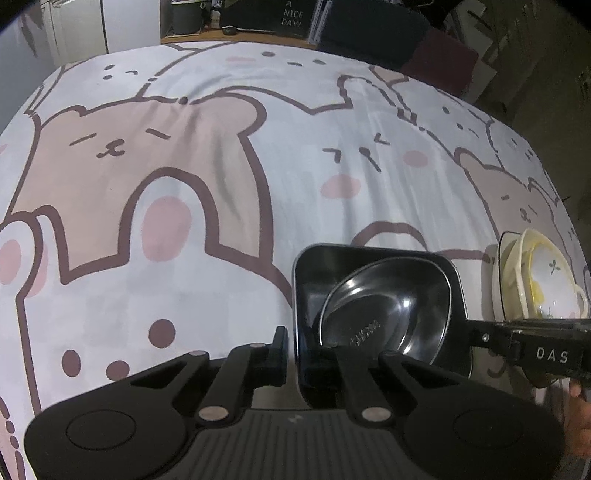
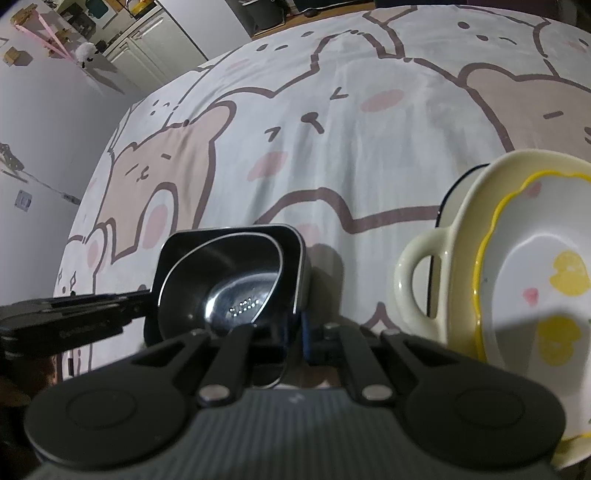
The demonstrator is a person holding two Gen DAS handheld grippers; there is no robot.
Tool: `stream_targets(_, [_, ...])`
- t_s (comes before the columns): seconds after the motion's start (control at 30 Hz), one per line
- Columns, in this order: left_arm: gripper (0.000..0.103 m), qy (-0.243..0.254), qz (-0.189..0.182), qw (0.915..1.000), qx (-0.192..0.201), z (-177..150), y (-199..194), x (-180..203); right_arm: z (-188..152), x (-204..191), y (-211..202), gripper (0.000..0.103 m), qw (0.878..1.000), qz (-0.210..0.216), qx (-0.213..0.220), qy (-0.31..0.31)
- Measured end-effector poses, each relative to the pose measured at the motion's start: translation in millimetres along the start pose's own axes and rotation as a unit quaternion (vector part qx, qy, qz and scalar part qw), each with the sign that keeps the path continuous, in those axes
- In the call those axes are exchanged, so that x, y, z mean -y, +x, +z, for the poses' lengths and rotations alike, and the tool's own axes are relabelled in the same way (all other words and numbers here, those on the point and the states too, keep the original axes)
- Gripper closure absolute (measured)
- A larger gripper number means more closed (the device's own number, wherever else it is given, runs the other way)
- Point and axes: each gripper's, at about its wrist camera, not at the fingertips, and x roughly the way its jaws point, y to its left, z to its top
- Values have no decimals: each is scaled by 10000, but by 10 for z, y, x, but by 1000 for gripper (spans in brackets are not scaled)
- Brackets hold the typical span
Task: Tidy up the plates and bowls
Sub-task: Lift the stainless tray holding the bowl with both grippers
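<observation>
A black square metal dish holds a shiny steel bowl; both show in the right wrist view too, dish and bowl. My left gripper is closed on the dish's near-left rim, one finger outside, the other inside. My right gripper pinches the dish's right rim; its arm reaches in from the right. A stack of cream plates and bowls stands to the right, seen close up in the right wrist view.
Everything rests on a cartoon bear and rabbit cloth. A cream handled bowl sits at the edge of the stack. Dark furniture and a sign stand beyond the far edge.
</observation>
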Motion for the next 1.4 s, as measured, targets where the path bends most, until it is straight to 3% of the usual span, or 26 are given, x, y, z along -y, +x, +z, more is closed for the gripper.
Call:
stream_targets(1.0, [100,-222,-62,9997,-19,-22,9,0,4,1,43,94,9999,-34,65,-100])
stream_targets(1.4, [98,-449,-196,9986,221,-38,-206,5,17,0,-66,96,9995,19,246,-192])
